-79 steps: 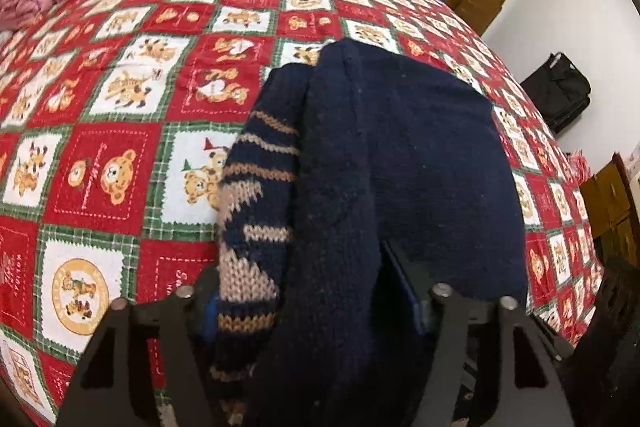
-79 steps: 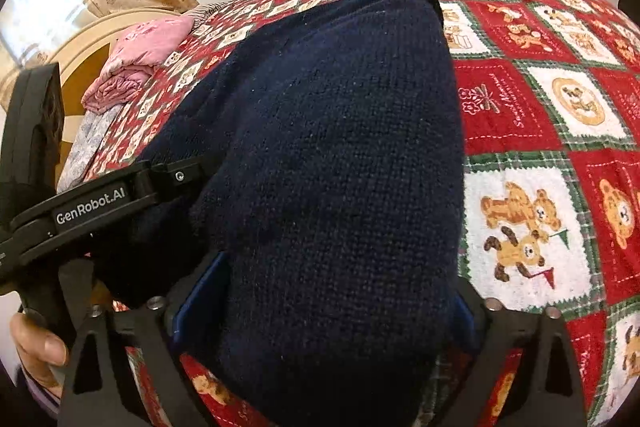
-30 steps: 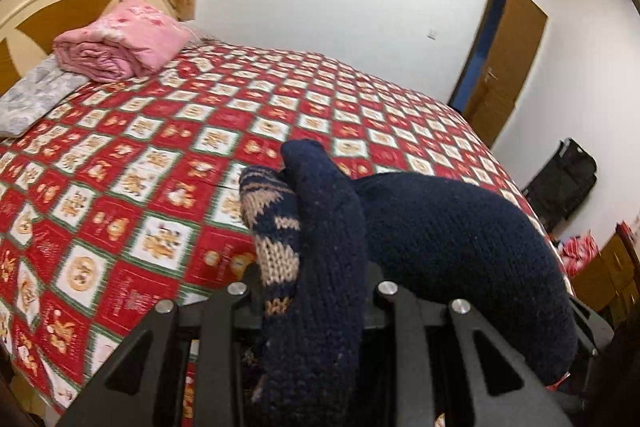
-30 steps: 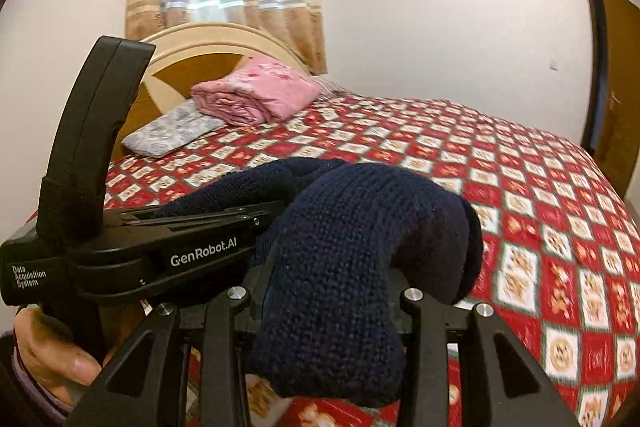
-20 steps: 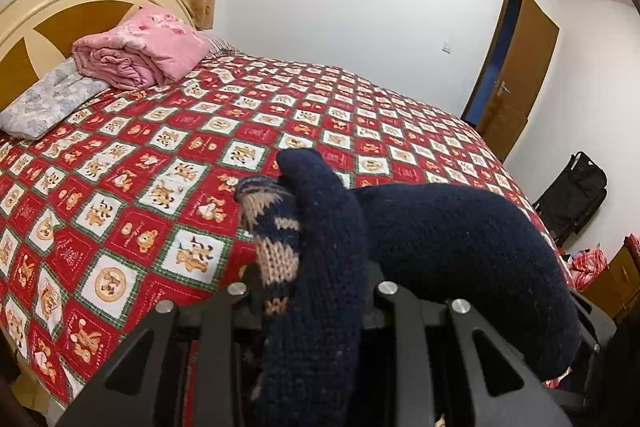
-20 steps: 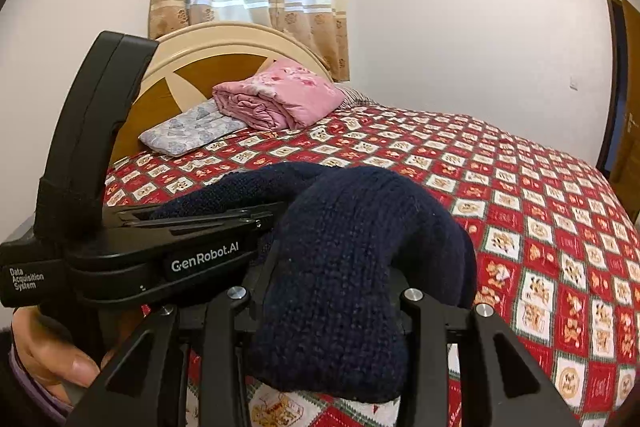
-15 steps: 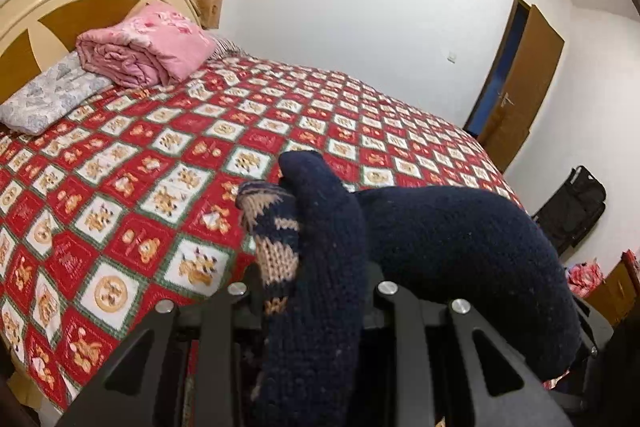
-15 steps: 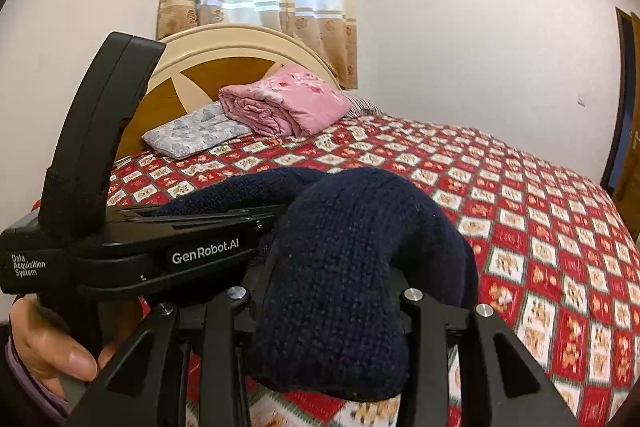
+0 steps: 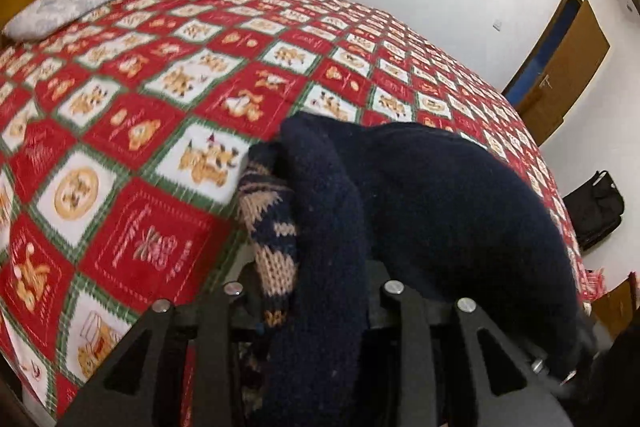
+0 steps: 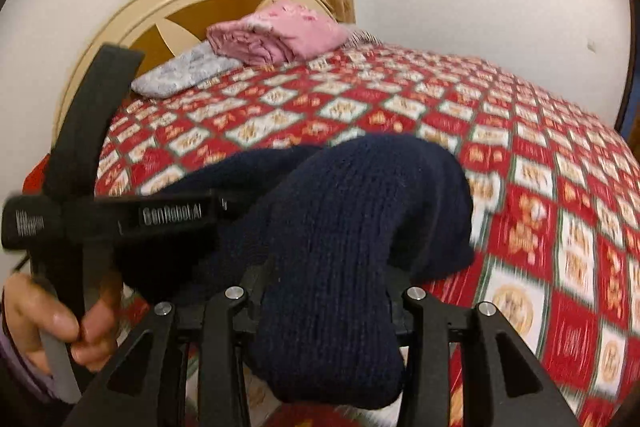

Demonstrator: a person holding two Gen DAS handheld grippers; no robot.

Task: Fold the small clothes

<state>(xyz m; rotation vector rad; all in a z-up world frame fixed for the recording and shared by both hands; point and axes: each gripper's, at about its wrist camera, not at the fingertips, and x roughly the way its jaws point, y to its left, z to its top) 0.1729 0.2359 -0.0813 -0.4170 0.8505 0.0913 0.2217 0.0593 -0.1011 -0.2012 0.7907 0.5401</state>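
The dark navy knitted sweater (image 9: 440,211) is clamped by the left gripper (image 9: 312,307), whose jaws have just eased slightly. It is clamped by the right gripper (image 10: 320,311) too, so both ends are carried together above the red checked bedspread (image 9: 152,131).

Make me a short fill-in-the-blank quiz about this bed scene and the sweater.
1. Both hand-held grippers, left and right, are shut on a dark navy knitted ____.
2. The sweater's patterned part is navy and ____.
3. A folded ____ blanket lies near the headboard.

Missing words: sweater; beige; pink
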